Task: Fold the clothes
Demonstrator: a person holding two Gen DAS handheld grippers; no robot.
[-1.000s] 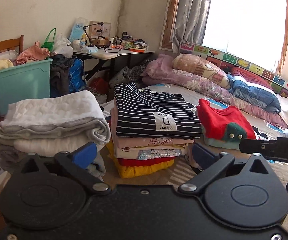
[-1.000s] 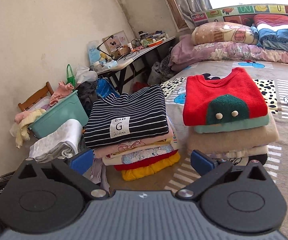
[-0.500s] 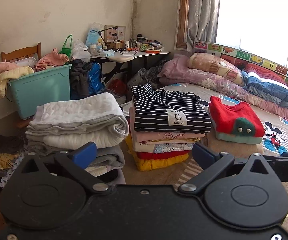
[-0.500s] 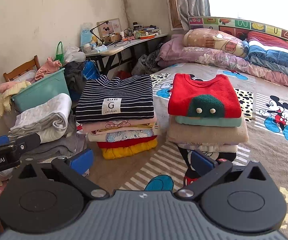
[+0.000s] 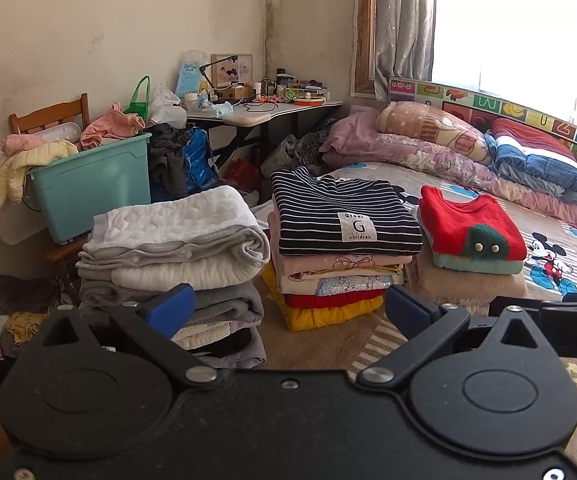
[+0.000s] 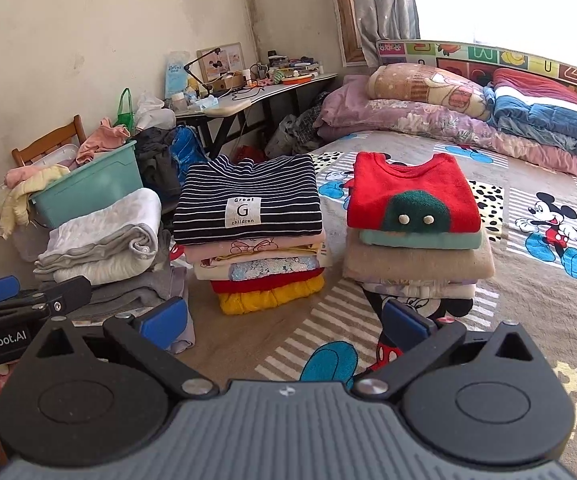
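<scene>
Here the left gripper (image 5: 288,310) and right gripper (image 6: 284,320) both hang wide open and empty at the bottom of their frames. Just beyond, mid-frame on the bed (image 6: 536,288), stand three folded stacks: white blankets (image 5: 176,240), striped shirt (image 5: 344,212), red sweater (image 6: 412,196).

Three neat stacks of folded clothes sit side by side on the bed. Left stack (image 5: 172,248): white quilted and grey pieces; middle stack (image 6: 256,248): navy-white striped top (image 6: 248,204) with a "Great G children" patch over pink, sequined, red and yellow items. Right stack (image 6: 416,256): red sweater (image 6: 412,192) with a green patch over teal, beige and white layers.
</scene>
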